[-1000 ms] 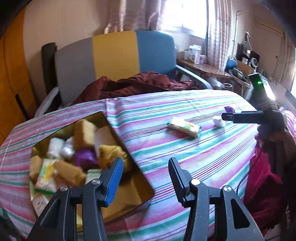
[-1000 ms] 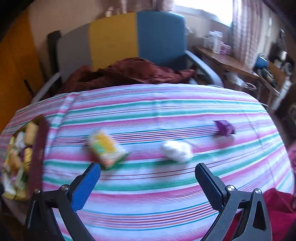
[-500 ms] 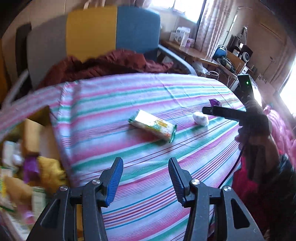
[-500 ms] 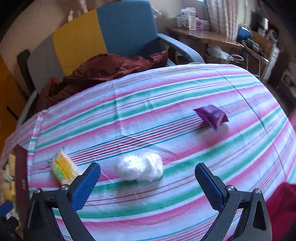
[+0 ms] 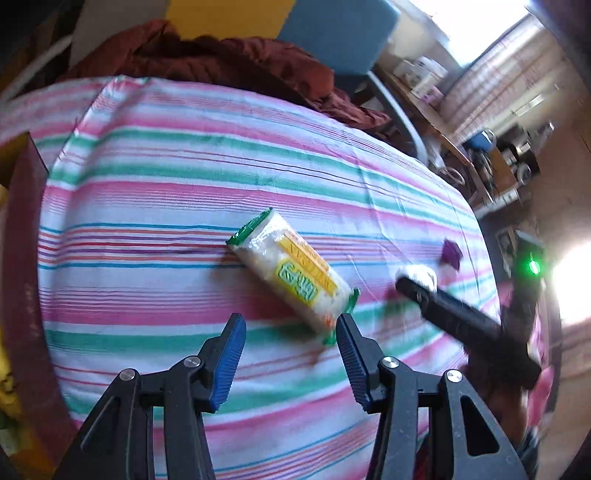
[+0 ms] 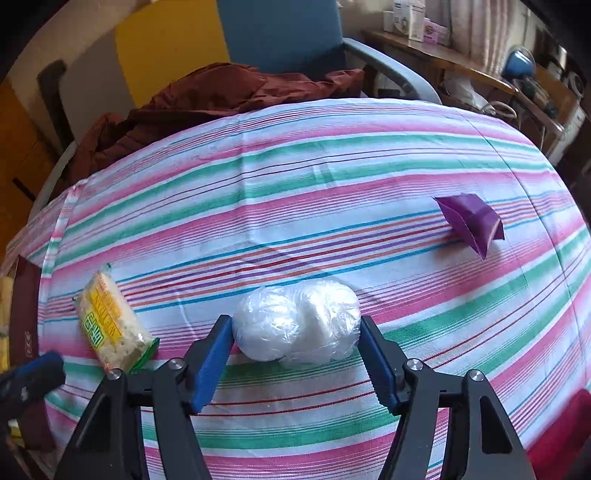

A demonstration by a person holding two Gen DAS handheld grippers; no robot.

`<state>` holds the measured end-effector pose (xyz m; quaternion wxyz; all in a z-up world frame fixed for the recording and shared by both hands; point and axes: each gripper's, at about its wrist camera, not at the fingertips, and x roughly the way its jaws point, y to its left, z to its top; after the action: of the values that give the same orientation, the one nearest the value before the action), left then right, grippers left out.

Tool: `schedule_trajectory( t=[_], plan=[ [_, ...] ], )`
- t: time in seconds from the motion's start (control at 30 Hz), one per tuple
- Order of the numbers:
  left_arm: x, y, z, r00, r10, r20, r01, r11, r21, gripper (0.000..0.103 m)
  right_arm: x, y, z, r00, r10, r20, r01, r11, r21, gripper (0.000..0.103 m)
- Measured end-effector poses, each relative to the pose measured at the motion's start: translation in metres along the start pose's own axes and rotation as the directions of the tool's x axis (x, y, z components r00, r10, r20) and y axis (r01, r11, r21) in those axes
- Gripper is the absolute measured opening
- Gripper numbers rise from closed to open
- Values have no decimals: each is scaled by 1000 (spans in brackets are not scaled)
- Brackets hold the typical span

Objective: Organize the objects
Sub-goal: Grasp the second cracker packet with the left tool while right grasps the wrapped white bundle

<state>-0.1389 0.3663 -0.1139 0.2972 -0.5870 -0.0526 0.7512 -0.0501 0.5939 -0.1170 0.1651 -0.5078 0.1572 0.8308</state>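
A white plastic-wrapped bundle (image 6: 299,325) lies on the striped tablecloth (image 6: 295,177). It sits between the fingers of my right gripper (image 6: 295,338), whose jaws are closing, and both pads touch its sides. A yellow-and-green snack packet (image 5: 295,280) lies slantwise just beyond the tips of my left gripper (image 5: 290,343), which is open with nothing between its fingers. The packet's near end is close to the right fingertip (image 5: 345,332). A small purple packet (image 6: 471,221) rests to the right of the bundle. In the left wrist view my right gripper (image 5: 424,295) reaches down onto the bundle (image 5: 417,275).
A maroon box (image 5: 22,258) holding several packets stands at the table's left edge. Behind the table is a grey, yellow and blue chair (image 6: 280,33) with a dark red cloth (image 6: 221,96) on it. A cluttered side table (image 6: 461,62) is at the far right.
My left gripper swung from above the box to the right and down, ending at the snack packet. My right gripper came down over the white bundle and its jaws narrowed onto it.
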Motion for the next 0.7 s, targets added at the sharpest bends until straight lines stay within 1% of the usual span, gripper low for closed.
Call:
schedule_trajectory(
  t=[0.13,0.23,0.3,0.33,0.4,0.5,0.57,0.6,0.67,0.7],
  plan=[
    [14,0,12,1000,-13,-12,12,995,-96,53,-5,1,-1,1000,-7,1,7,1000,-7,68],
    [30,-2,22,999,16,-29,-19,992,-126,55,-9,0,0,1000,-6,4,6,1000,-2,68],
    [39,-4,26,999,15,-44,-22,988,-151,55,-11,4,6,1000,-6,19,6,1000,-5,68],
    [42,-6,29,999,27,-40,-33,988,-151,55,-14,5,7,999,-3,32,3,1000,-9,68],
    [46,-16,36,998,59,-20,-62,991,-122,55,-19,6,9,999,-4,47,5,1000,-13,68],
    [58,-29,45,994,105,-19,-106,993,-59,55,-23,6,11,998,-22,64,24,999,-23,68],
    [63,-39,49,990,140,-13,-140,990,-6,59,-25,4,11,997,-37,68,39,999,-28,68],
    [66,-45,49,988,156,-11,-155,987,38,61,-25,3,11,997,-42,69,44,999,-27,68],
    [71,-54,48,981,193,4,-192,974,120,61,-24,1,11,997,-44,69,46,999,-24,68],
    [73,-58,45,977,212,15,-211,961,181,61,-24,0,12,997,-44,71,45,999,-23,68]
  ],
)
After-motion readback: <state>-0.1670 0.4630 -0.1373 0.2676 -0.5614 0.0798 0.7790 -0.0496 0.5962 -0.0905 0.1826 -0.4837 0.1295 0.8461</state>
